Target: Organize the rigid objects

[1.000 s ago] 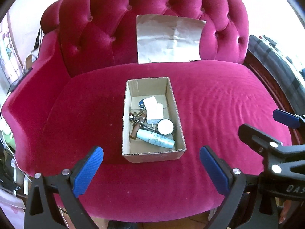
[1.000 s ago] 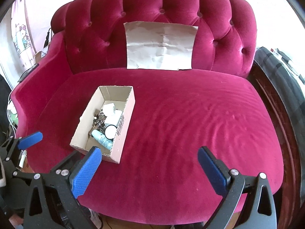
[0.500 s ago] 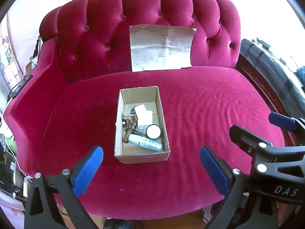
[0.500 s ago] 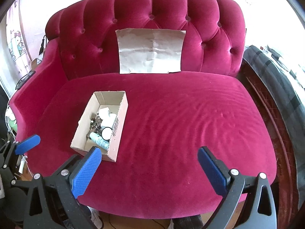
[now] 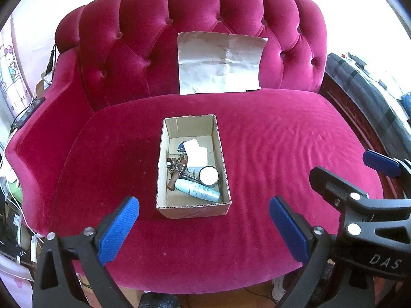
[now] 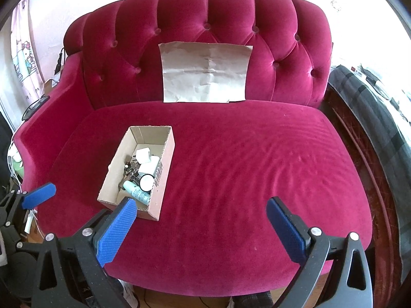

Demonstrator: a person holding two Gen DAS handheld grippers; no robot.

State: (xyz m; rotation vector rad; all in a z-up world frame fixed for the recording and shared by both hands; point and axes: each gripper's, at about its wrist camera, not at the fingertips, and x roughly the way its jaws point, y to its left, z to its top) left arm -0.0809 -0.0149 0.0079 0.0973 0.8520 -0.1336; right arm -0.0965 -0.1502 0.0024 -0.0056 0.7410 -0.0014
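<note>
I am holding my left tongs [image 5: 204, 227] and right tongs [image 6: 201, 227] spread and empty over the sofa [image 6: 244, 166], the box [image 5: 191, 209] lying ahead.

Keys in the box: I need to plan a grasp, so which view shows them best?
The left wrist view: it looks straight down into the box, with the keys beside the tube. In the right wrist view the keys are small, seen obliquely, partly hidden by neighbours.
</note>
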